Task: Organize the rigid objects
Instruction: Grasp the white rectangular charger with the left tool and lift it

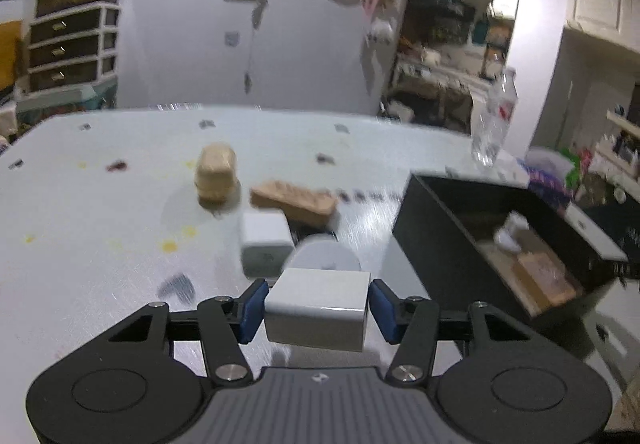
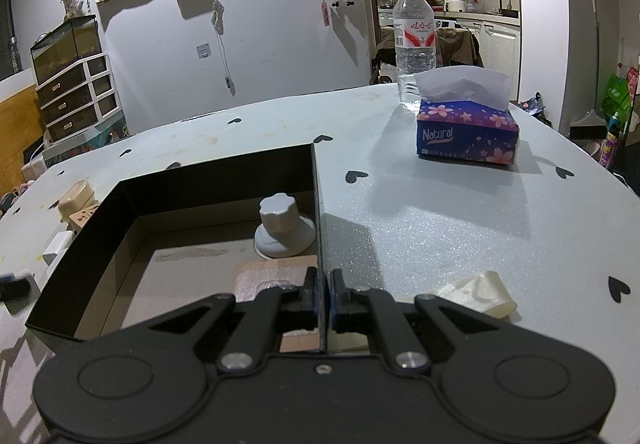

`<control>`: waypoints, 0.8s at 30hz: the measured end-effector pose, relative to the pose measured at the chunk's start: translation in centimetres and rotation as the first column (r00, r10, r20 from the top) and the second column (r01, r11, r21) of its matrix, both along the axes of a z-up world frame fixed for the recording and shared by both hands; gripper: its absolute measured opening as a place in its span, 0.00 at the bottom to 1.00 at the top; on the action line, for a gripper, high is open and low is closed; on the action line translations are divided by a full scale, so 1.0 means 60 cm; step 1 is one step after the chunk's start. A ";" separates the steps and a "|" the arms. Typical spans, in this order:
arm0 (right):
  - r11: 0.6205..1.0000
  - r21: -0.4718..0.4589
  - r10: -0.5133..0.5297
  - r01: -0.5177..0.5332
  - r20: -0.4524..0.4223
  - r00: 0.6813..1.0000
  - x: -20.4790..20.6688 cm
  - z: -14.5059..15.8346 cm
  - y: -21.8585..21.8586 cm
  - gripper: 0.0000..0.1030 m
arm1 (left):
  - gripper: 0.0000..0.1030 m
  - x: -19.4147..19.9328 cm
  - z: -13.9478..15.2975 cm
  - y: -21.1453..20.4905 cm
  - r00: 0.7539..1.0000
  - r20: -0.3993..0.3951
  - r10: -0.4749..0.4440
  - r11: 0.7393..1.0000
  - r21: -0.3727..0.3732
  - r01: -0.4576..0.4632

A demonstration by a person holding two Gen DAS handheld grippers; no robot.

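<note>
Two grippers share the job: the left gripper (image 1: 317, 308) carries a white block (image 1: 318, 310) pinched between its blue pads, lifted off the table (image 1: 100, 244) and just left of the black box (image 1: 436, 212), while the right gripper (image 2: 323, 298) is clenched on that box's thin right wall (image 2: 319, 204). To do this well, keep the wall steady, swing the block over the rim, lower it onto bare floor beside the white knob (image 2: 280, 232), then release low so nothing bounces
</note>
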State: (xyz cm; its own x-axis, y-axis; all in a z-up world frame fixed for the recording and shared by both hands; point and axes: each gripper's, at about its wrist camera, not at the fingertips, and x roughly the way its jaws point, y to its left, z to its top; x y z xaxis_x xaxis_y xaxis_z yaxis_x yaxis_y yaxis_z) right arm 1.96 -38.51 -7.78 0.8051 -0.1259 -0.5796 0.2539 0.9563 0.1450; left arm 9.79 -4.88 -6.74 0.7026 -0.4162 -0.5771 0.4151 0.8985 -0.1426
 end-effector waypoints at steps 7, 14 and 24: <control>1.000 0.000 -0.001 0.001 0.000 1.000 0.001 0.000 0.000 0.06 | 0.53 -0.009 -0.027 -0.015 0.998 -0.041 -0.043 0.996 0.076 0.046; 1.000 0.000 -0.001 0.001 0.000 1.000 0.000 0.000 0.000 0.06 | 0.55 0.002 -0.011 -0.028 0.999 -0.007 -0.049 0.995 0.090 0.049; 1.000 0.002 -0.001 0.001 0.001 1.000 0.001 0.000 0.001 0.06 | 0.58 0.008 -0.009 -0.047 0.999 -0.001 -0.046 0.988 0.150 0.045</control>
State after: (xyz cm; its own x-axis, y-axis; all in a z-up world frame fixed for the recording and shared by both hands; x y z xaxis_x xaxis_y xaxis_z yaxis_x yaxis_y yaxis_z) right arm 2.00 -38.45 -7.78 0.8054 -0.1253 -0.5794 0.2544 0.9559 0.1469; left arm 10.28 -7.72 -7.26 0.6865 -0.3563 -0.6339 0.4561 0.8899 -0.0063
